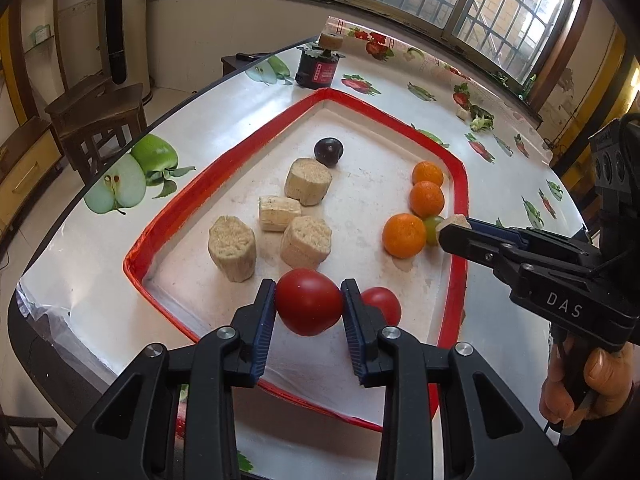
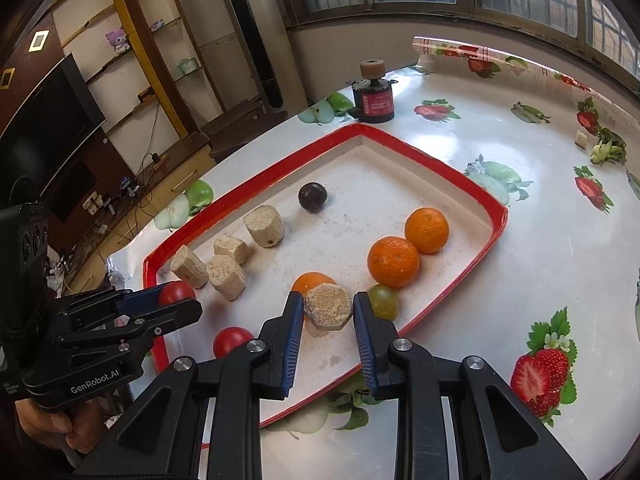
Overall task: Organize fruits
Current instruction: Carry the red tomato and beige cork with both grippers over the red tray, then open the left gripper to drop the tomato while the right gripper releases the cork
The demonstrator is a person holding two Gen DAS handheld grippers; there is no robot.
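Left tongs (image 1: 308, 304) clamp a tomato (image 1: 309, 301) over the tray's (image 1: 456, 208) near rim; set it beside the second tomato (image 1: 382, 304). Right tongs (image 2: 328, 309) grip a beige chunk (image 2: 329, 306) by the tray's oranges (image 2: 393, 261); carry it gently.

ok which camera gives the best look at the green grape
The right wrist view: the green grape shows almost whole beside the right jaw, touching an orange. In the left wrist view only a sliver peeks out between an orange and the right gripper.
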